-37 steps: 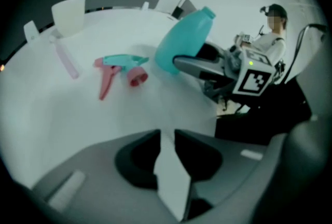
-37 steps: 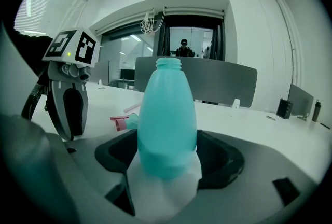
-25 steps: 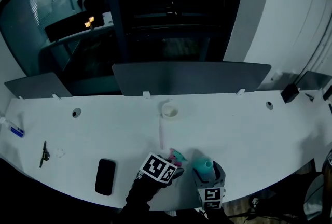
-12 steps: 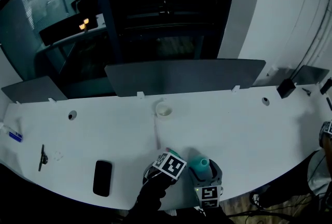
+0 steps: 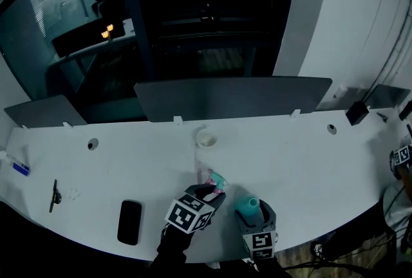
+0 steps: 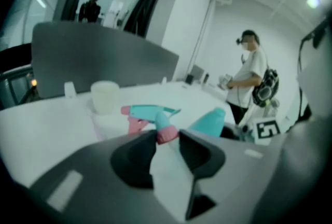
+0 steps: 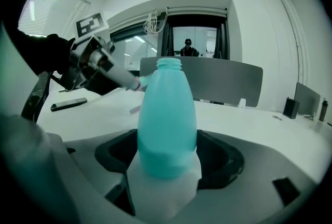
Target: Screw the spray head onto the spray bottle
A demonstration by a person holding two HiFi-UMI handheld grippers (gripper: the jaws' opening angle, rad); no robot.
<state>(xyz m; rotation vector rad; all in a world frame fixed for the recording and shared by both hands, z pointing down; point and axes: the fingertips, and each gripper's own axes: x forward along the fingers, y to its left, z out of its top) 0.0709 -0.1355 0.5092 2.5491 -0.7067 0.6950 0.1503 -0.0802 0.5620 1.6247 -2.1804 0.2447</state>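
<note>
Above white desk (image 5: 309, 161), down-tilted left claw (image 6: 167, 137), just closing, pinches spray head (image 6: 150, 113); right claw (image 7: 167, 158) clamps bottle (image 7: 167, 114).

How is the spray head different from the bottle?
The spray head is teal and pink; the bottle is all teal. The spray head is small with a nozzle sticking out; the bottle is bigger and smooth. The spray head lies sideways in the left tool, whose jaws have just been closing on its pink collar; the bottle stands upright in the right tool. Both are held, one per tool.
</note>
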